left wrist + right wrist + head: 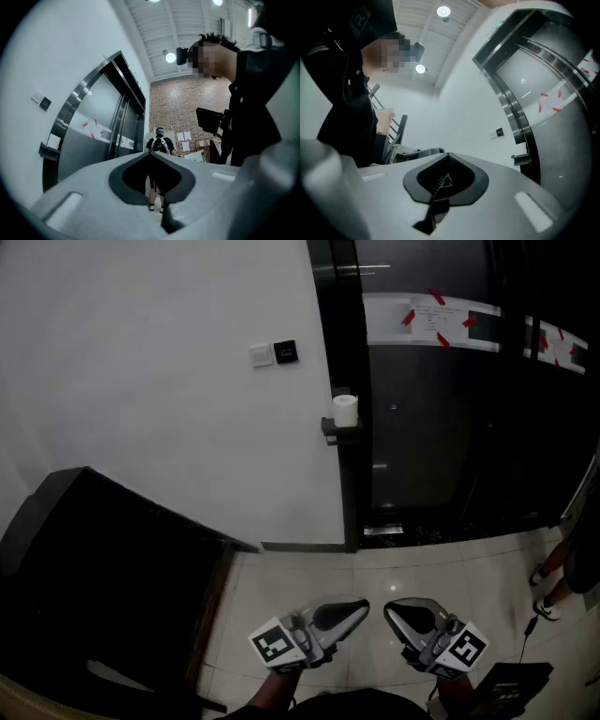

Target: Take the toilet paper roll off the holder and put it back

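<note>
Closest to you, low in the head view, your left gripper (359, 608) and right gripper (394, 607) hang side by side over the floor (375, 563), their tips near each other but not touching. Each gripper's own view shows its jaws pressed together with nothing between them, so both are closed and empty. The roll (345, 410) stands upright on the holder (339, 431), well apart from both grippers and higher up in the frame. The holder is a small dark bracket fixed at the edge where the white wall (141, 381) meets the dark door frame (342, 334). To the roll's left, on the wall, you have a white switch (261, 355) and a dark panel (285, 351) just beside it. To its right is the dark glossy door (422, 446), with a paper notice (433, 320) taped across it by red strips. A large dark object (103, 568) fills the lower left, and someone's shoe (547, 608) shows at the right edge.
</note>
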Action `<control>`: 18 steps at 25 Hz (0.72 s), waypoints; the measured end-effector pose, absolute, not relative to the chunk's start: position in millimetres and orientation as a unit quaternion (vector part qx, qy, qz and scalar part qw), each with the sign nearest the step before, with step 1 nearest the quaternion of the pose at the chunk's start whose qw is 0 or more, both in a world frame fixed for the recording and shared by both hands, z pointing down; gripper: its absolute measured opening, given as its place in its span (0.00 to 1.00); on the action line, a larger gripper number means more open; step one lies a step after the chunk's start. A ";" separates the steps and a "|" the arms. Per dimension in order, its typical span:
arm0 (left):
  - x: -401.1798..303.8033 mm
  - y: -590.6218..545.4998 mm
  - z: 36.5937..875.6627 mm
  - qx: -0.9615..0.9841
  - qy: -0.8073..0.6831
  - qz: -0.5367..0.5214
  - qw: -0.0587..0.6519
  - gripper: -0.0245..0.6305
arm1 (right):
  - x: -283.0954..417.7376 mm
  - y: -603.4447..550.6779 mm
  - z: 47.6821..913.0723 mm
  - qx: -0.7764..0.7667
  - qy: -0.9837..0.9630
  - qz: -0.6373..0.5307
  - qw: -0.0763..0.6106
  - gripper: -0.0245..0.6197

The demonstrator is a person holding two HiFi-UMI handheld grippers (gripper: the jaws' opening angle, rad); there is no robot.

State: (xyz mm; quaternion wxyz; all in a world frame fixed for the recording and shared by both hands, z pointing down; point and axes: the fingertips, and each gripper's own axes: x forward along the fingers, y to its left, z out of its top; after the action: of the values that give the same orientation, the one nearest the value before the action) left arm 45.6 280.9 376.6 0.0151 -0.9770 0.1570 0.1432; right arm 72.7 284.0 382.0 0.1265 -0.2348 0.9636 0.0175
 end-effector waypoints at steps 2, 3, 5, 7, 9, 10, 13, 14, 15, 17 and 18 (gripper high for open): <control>53.9 281.2 378.0 -0.978 0.157 0.138 0.016 0.04 | 80.3 284.0 381.9 -0.234 0.964 0.017 0.127 0.04; 58.1 281.3 378.5 -0.978 0.157 0.136 0.017 0.04 | 84.5 283.7 382.0 -0.234 0.964 0.017 0.128 0.04; 66.4 281.0 378.8 -0.978 0.158 0.134 0.018 0.04 | 93.5 281.9 382.5 -0.237 0.963 0.019 0.129 0.04; 74.0 279.8 379.2 -0.978 0.163 0.130 0.019 0.04 | 102.9 278.9 383.1 -0.243 0.961 0.022 0.131 0.04; 81.2 278.3 378.8 -0.977 0.168 0.126 0.020 0.04 | 111.5 275.8 383.7 -0.246 0.960 0.022 0.133 0.04; 84.7 278.0 378.4 -0.977 0.170 0.125 0.020 0.04 | 115.4 274.6 383.9 -0.245 0.960 0.020 0.133 0.04; 95.5 278.4 378.6 -0.977 0.178 0.119 0.020 0.04 | 126.5 273.2 384.2 -0.237 0.962 0.013 0.136 0.04; 98.7 278.5 379.0 -0.976 0.181 0.117 0.020 0.04 | 129.9 272.9 383.9 -0.234 0.962 0.011 0.138 0.04; 101.5 278.7 379.4 -0.976 0.184 0.115 0.020 0.04 | 133.1 272.5 384.0 -0.232 0.962 0.010 0.141 0.04; 105.6 279.2 381.4 -0.975 0.190 0.111 0.019 0.04 | 139.1 270.4 385.9 -0.229 0.962 0.009 0.148 0.04; 106.9 279.3 383.0 -0.975 0.194 0.108 0.018 0.04 | 142.3 268.2 387.7 -0.229 0.961 0.009 0.152 0.04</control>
State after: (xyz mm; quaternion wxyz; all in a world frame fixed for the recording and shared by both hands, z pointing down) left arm 106.9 279.3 383.0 0.0182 -0.9747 0.1945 0.1085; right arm 142.3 268.2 387.7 0.1517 -0.2293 0.9614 0.0090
